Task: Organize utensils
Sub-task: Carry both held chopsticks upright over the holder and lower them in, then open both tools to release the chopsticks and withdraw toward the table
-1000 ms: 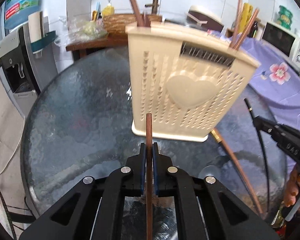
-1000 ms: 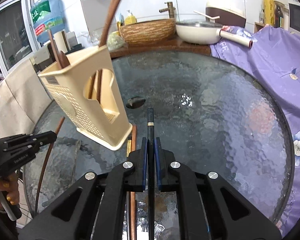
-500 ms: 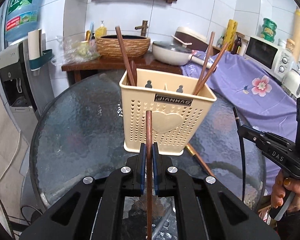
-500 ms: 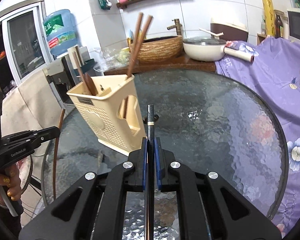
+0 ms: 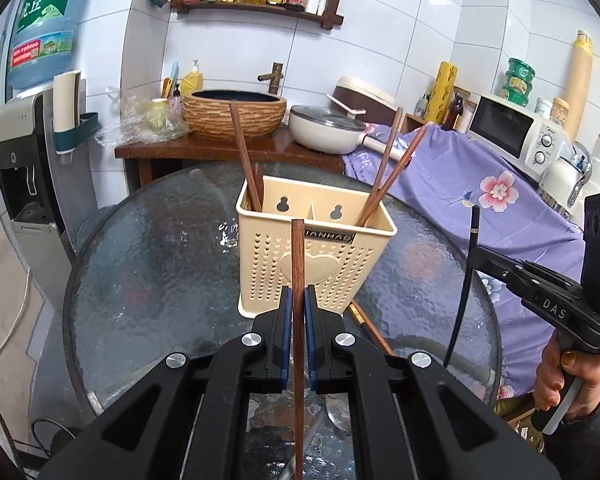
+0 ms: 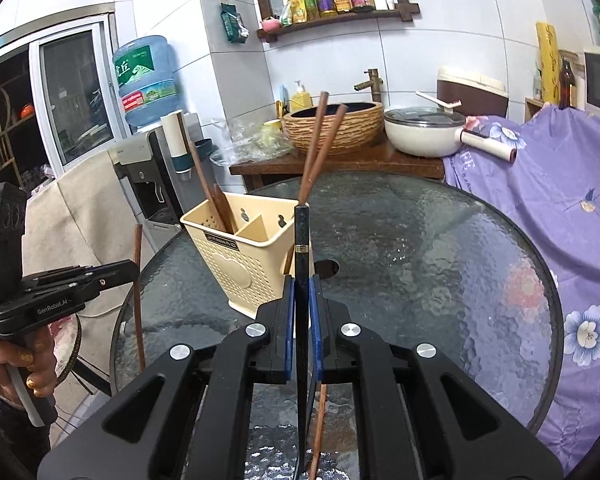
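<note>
Chopsticks: L gripper [image 5: 298,300] clamps brown wooden chopstick [image 5: 298,264], R gripper [image 6: 301,292] clamps black chopstick [image 6: 301,240], both upright. Beige perforated plastic holder [image 5: 314,260] on round glass table [image 5: 148,280] sits at 12 o'clock of L, 11 of R; L nearer, I judge.

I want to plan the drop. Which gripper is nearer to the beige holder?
Left, slightly. The left gripper faces the beige holder head on; the right gripper sits off its right side, similarly close.
</note>
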